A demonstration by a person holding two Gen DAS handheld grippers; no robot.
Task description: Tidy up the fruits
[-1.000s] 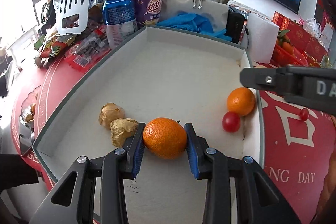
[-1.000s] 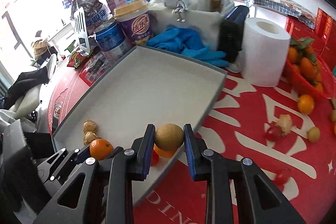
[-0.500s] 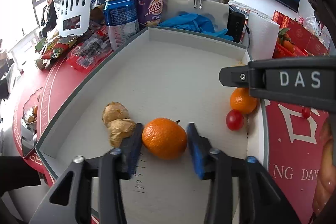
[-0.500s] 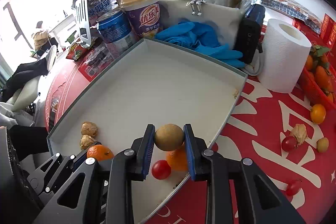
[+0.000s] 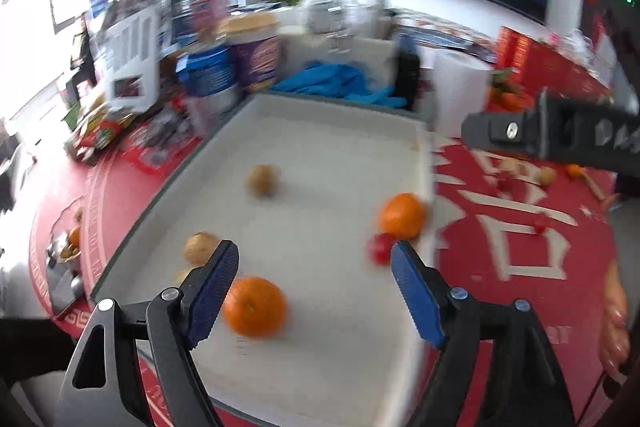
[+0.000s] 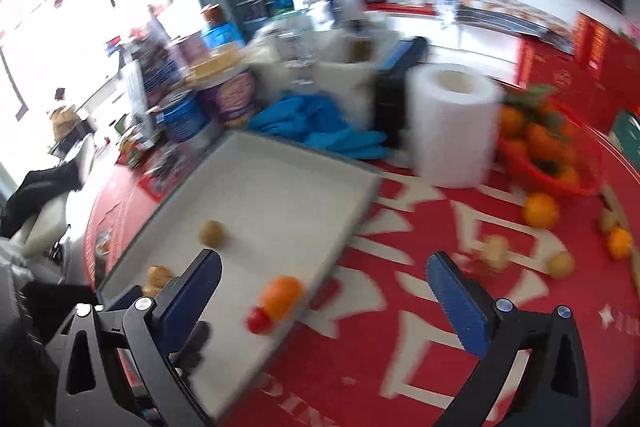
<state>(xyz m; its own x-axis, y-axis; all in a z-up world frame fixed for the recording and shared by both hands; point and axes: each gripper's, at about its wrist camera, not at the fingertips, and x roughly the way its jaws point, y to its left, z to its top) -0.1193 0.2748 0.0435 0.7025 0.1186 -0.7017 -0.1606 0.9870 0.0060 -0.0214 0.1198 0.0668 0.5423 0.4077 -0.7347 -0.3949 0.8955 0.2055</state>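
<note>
Two grippers: both stand over the near end of a white tray (image 5: 328, 147) on a red printed tablecloth (image 6: 420, 327); both views are motion-blurred.
Left gripper (image 5: 314, 267): jaws wide and opening, blue pads touching nothing.
Nearest mandarin (image 5: 254, 306): lies on the tray floor just beside the left gripper's left pad, free of it.
Husked fruits (image 5: 199, 247): two papery brown ones near the tray's left wall, partly behind that same pad.
Right gripper (image 6: 324, 273): jaws at their widest and opening, nothing between them; it hangs over the tray's right rim.
Cherry tomato (image 5: 379, 247): against the tray's right wall, touching or nearly touching a second mandarin (image 5: 401, 215) just beyond it.
Brown round fruit (image 5: 262, 179): alone farther in on the tray floor, well apart from the others; possibly a longan, the blur hides its skin.
Loose fruit on the cloth: an orange (image 6: 541, 209) and several small pieces right of the tray.
Red basket (image 6: 560, 183): holds leafy mandarins, beyond the loose fruit.
Paper roll (image 6: 454, 123): upright near the tray's far right corner.
Blue gloves (image 6: 316, 125): heaped just past the tray's far wall.
Cans and cups (image 5: 236, 63): crowd the far left corner.
</note>
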